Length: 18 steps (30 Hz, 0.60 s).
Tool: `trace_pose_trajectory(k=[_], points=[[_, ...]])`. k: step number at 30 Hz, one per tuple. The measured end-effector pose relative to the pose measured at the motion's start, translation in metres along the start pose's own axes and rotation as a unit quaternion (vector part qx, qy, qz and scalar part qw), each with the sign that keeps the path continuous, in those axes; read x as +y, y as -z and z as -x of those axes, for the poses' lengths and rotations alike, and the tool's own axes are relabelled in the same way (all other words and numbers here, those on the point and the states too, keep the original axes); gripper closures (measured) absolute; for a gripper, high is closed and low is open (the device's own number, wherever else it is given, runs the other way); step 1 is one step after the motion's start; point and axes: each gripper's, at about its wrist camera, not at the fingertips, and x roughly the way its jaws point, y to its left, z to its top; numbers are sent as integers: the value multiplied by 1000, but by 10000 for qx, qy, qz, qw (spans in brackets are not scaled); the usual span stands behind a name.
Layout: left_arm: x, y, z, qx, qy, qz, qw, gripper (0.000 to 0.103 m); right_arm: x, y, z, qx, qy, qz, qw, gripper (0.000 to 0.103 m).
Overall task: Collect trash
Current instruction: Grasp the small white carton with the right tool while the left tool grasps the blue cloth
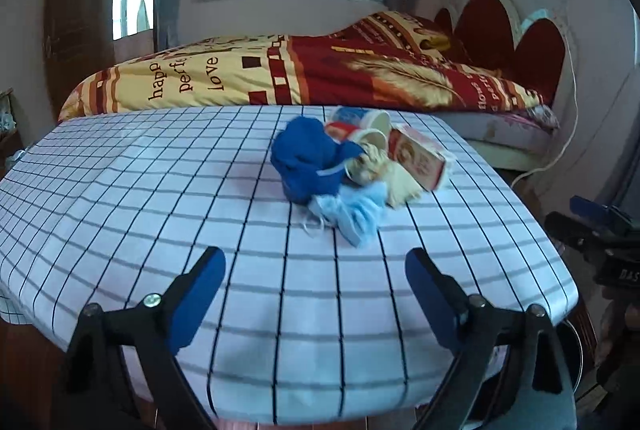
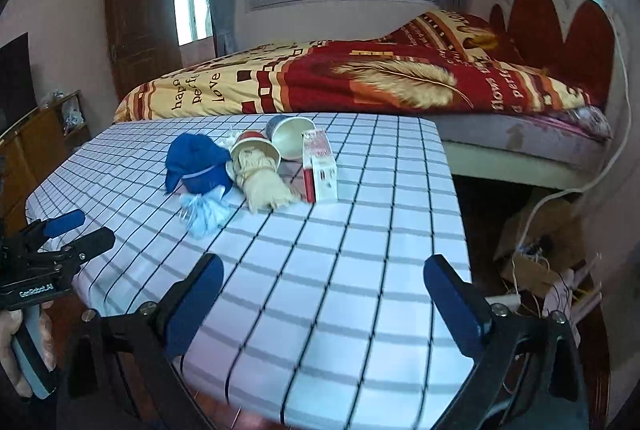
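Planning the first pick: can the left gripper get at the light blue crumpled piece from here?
Probably yes: left gripper has its jaws open and empty, only bare checked tablecloth before the light blue crumpled piece, the pile's nearest item.

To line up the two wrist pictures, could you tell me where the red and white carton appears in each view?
Left wrist: the red and white carton lies at the right end of the trash pile, right of centre.
Right wrist: the carton stands at the pile's right end, at mid-frame.
Shared landmark: the crumpled blue cloth at the pile's left end.
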Motion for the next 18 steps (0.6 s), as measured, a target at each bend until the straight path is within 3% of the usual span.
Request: trace_pose_trajectory(k=[5,18], points=[[5,-17,-26,50,97,6,9999,18,2,-24,-38,84,-59,68,9999,6],[23,-61,-88,146,91,9,9999,21,-6,-64,-136,555,-108,180,9982,24]])
